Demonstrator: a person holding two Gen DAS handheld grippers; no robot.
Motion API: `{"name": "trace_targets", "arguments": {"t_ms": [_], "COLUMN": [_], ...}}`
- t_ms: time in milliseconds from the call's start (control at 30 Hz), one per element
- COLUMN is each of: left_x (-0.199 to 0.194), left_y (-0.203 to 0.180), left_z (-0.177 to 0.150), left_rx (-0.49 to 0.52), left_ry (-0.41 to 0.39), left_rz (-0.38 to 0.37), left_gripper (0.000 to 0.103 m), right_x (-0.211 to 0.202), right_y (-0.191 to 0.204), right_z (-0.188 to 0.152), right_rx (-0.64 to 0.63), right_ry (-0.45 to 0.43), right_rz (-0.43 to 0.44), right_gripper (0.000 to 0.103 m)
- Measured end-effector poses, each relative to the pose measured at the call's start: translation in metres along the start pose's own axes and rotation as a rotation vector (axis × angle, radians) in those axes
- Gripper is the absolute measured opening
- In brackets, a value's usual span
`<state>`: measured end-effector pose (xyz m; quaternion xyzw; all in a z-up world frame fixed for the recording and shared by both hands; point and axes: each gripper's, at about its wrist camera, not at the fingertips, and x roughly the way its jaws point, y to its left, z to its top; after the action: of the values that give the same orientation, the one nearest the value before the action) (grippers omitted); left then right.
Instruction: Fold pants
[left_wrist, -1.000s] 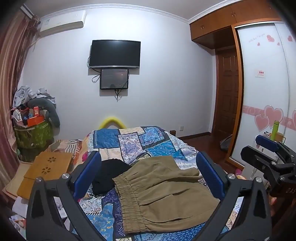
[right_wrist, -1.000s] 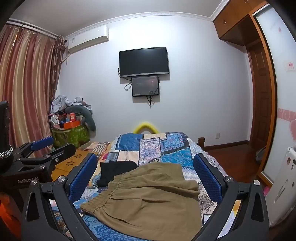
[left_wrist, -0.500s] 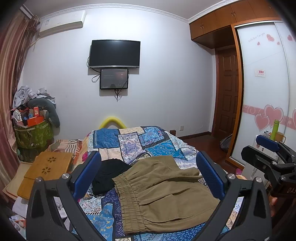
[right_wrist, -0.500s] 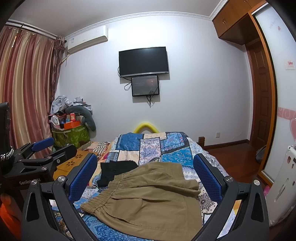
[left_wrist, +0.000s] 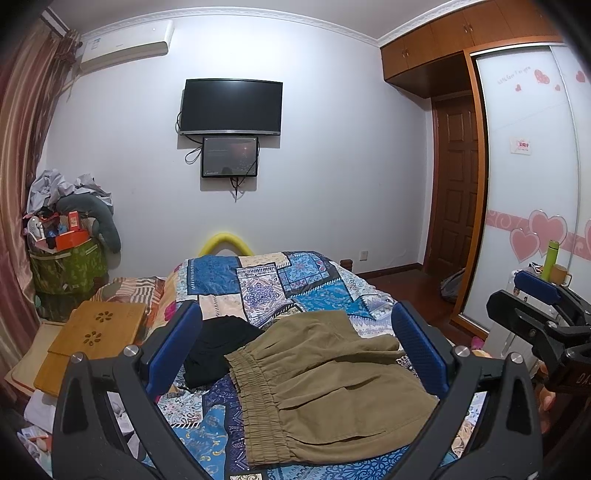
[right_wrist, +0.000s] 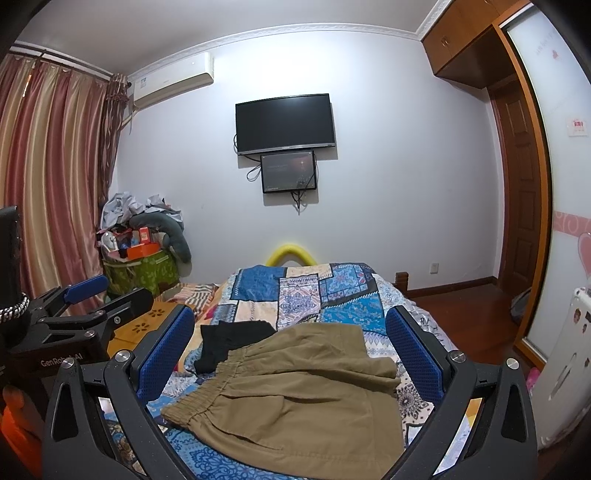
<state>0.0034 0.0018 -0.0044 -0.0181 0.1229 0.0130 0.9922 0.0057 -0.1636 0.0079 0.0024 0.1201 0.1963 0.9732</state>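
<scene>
The khaki pants (left_wrist: 325, 384) lie on the patchwork bed (left_wrist: 258, 280), already doubled over at least once: the elastic waistband runs along the near-left edge, and an upper layer of cloth overlaps the lower one toward the far right. The bundle looks compact, so the fold is judged well along; whether a further fold or only smoothing is left cannot be told. Both tools hang in the air above the near end of the bed, touching nothing. The left gripper (left_wrist: 295, 347) has its jaws spread wide and empty, framing the pants from above; the right gripper (right_wrist: 291, 350) is likewise spread and empty. A black garment (left_wrist: 218, 347) lies just beside the waistband on the far-left side, its edge touching or slightly under the khaki cloth; this is the one edge where a grasp could catch the wrong fabric. The near and right edges of the pants lie free on the quilt, with bare bed beyond them toward the wall. A wooden lap desk (left_wrist: 92, 336) sits left of the bed, well apart from the pants. Open room is ample above and to the far side.
</scene>
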Motion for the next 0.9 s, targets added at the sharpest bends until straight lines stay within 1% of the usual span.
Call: {"name": "trace_targets", "arguments": {"t_ms": [900], "left_x": [0.0032], "left_y": [0.0010], "left_z": [0.0027], "left_rx": [-0.011], "left_ry": [0.001], "left_rz": [0.003], "left_gripper": [0.103], "right_x": [-0.0008], "right_y": [-0.0054], "right_z": [0.0022], "right_rx": [0.006], "right_ry": [0.003], "right_rz": [0.000], "right_gripper": [0.103]}}
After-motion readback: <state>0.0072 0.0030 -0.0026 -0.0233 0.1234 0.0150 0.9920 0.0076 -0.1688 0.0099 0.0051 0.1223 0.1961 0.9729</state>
